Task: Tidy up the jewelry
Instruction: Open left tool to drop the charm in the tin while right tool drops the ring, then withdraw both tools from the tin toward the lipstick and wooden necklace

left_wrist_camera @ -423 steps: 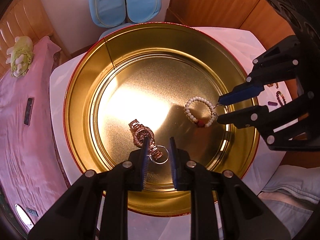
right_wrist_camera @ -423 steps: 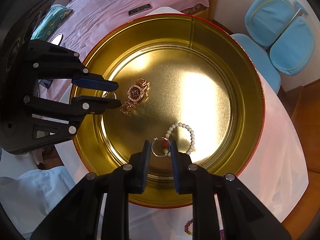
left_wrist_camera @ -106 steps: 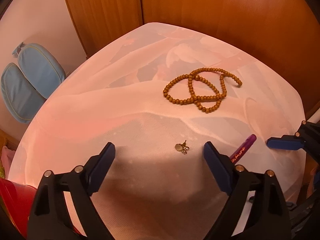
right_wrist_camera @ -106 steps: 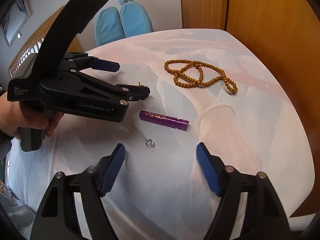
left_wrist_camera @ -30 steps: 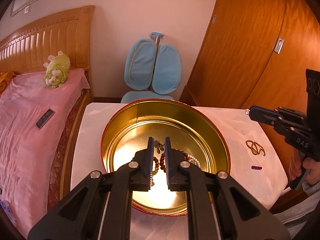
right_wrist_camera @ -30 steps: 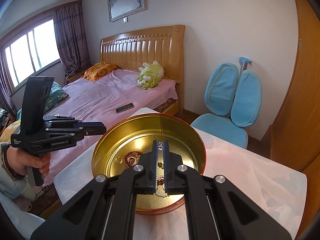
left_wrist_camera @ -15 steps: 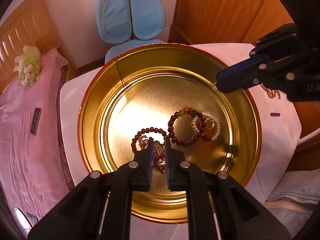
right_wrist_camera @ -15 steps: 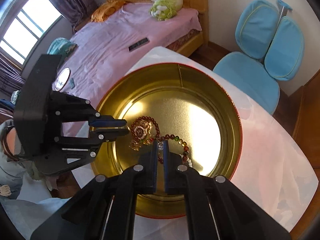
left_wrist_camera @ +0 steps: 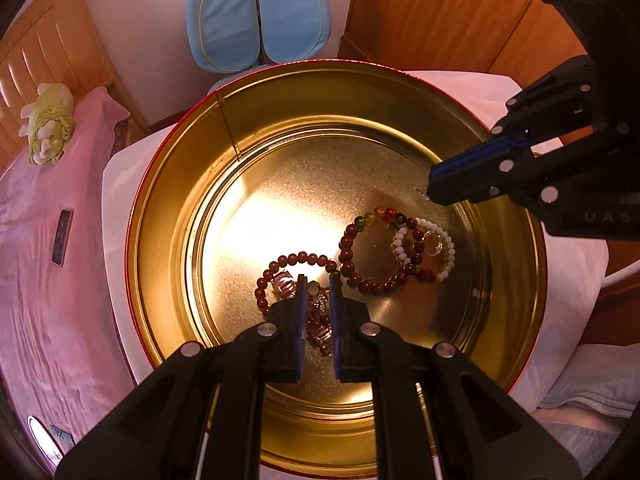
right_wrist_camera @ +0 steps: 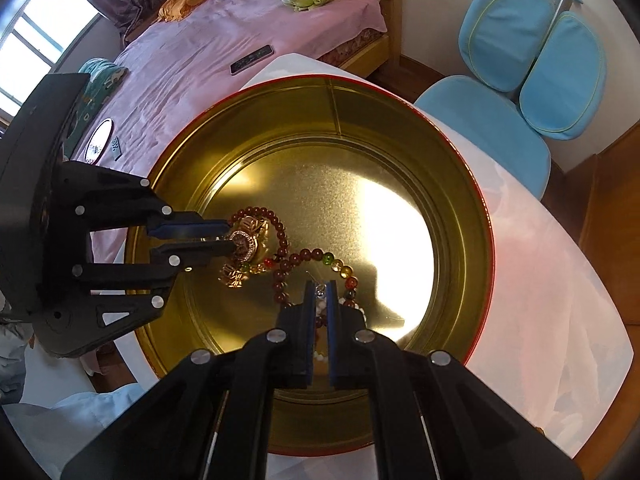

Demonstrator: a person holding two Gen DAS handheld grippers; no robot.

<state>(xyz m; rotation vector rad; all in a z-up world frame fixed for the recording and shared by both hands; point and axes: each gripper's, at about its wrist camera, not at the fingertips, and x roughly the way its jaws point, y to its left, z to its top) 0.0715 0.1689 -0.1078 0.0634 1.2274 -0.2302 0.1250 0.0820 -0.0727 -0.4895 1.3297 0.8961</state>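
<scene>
A round gold tin (left_wrist_camera: 248,128) (right_wrist_camera: 452,160) with a red rim sits on the white-clothed table. On its floor lie a dark red bead bracelet (left_wrist_camera: 296,258), a larger red and multicoloured bead bracelet (left_wrist_camera: 376,216), a white pearl bracelet (left_wrist_camera: 450,248) and a gold watch (right_wrist_camera: 244,244). My left gripper (left_wrist_camera: 318,284) hangs low over the watch, jaws shut on a small earring (left_wrist_camera: 313,289). My right gripper (right_wrist_camera: 319,290) hovers over the right side of the tin, shut on a small silver earring (right_wrist_camera: 319,289), which also shows at its tip in the left wrist view (left_wrist_camera: 425,195).
A blue chair (left_wrist_camera: 260,12) (right_wrist_camera: 532,40) stands behind the table. A pink bed (right_wrist_camera: 224,40) with a green plush toy (left_wrist_camera: 48,122) and a phone (left_wrist_camera: 62,236) lies to the left. Wooden wardrobe doors (left_wrist_camera: 440,12) rise at the right.
Both grippers have descended closer into the tin over the last second, each staying shut. The jewelry on the tin's floor has not moved.
</scene>
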